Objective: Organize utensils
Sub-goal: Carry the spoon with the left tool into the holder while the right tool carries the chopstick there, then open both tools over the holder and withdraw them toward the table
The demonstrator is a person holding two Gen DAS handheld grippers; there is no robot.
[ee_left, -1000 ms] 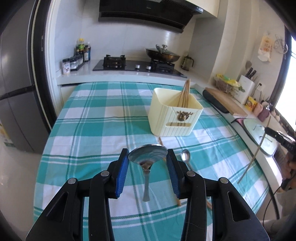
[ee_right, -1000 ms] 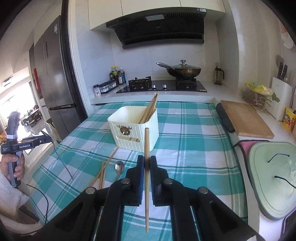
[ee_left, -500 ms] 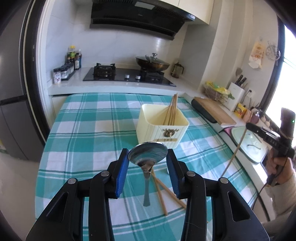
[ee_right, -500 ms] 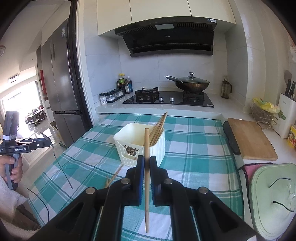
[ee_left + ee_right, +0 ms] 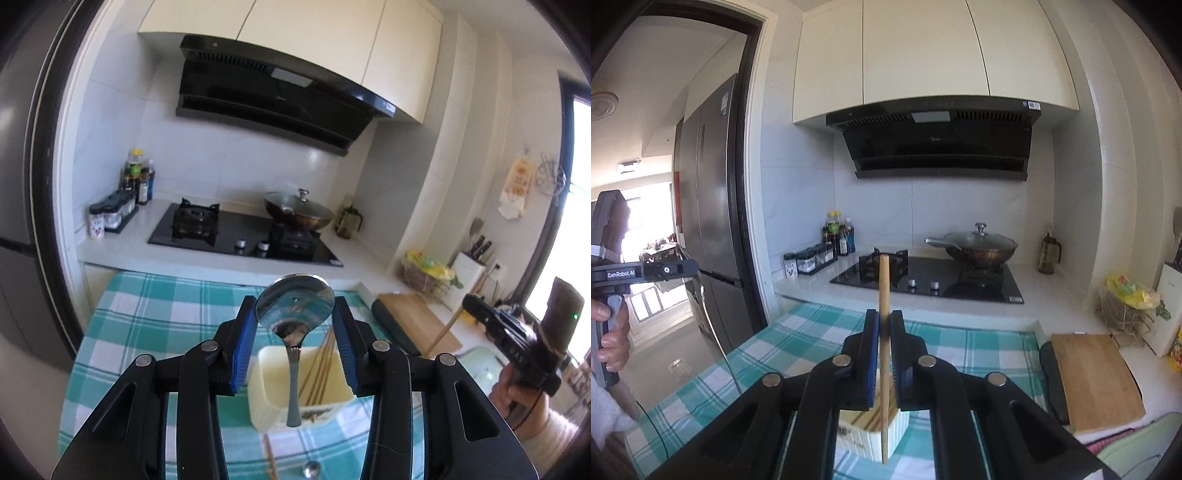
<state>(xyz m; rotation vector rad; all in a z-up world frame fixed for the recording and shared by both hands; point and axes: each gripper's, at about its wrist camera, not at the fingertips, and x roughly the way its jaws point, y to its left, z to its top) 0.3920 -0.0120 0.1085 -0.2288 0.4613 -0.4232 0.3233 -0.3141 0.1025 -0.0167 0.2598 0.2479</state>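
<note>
A shiny steel spoon (image 5: 294, 314) is clamped by its bowl in the left gripper (image 5: 295, 325), handle hanging above the cream plastic utensil holder (image 5: 266, 402), seemingly for dropping in. A wooden chopstick (image 5: 884, 332) is pinched upright in the closed right gripper (image 5: 884, 354).

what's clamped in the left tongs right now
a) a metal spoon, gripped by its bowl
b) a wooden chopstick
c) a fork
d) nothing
a: the left tongs pinch the bowl of a metal spoon between the blue pads, its handle hanging down over the cream utensil holder; the wooden chopstick is in the right tongs.
</note>
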